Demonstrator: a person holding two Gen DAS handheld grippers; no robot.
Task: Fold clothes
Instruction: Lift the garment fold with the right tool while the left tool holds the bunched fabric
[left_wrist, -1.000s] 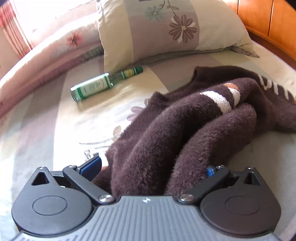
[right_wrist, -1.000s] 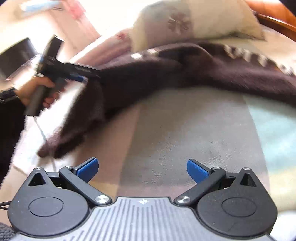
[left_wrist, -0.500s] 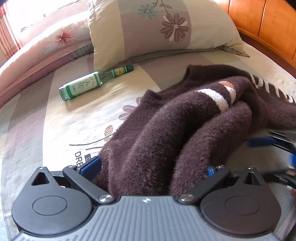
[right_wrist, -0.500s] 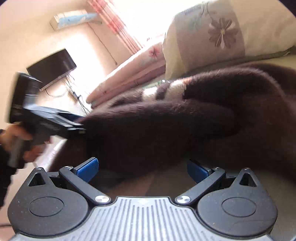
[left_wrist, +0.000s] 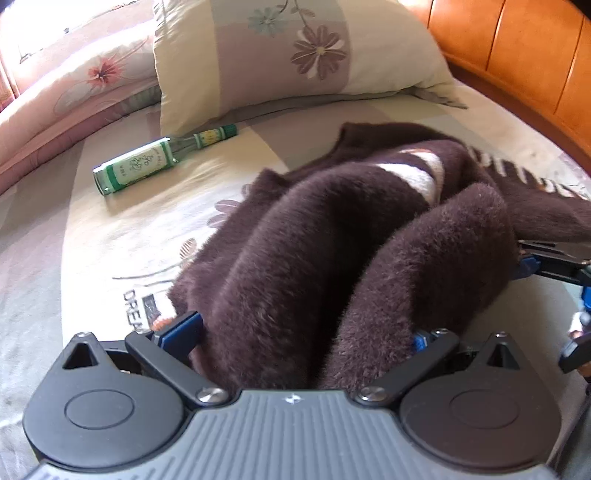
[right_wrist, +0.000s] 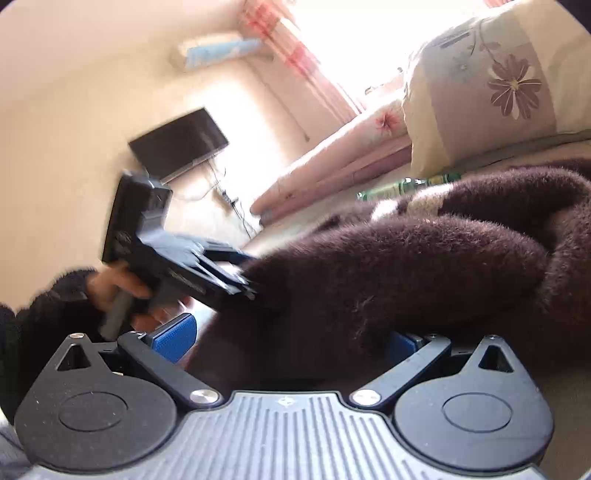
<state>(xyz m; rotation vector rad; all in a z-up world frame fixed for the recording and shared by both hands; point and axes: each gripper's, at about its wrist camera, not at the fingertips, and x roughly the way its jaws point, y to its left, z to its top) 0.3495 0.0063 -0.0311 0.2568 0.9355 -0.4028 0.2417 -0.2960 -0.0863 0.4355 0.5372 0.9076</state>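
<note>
Sweater (left_wrist: 332, 258) btwn both grippers' fingers

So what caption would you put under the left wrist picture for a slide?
Left tool gripping a bunched brown sweater on a bed, green bottle lying near the pillow.

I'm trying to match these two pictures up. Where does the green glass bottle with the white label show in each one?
Left wrist view: the green glass bottle lies on its side on the bed sheet, upper left, just below the floral pillow.
Right wrist view: only a sliver of the bottle peeks over the fuzzy dark brown sweater, right of centre.
Shared landmark: the floral pillow, behind the bottle in both.
</note>
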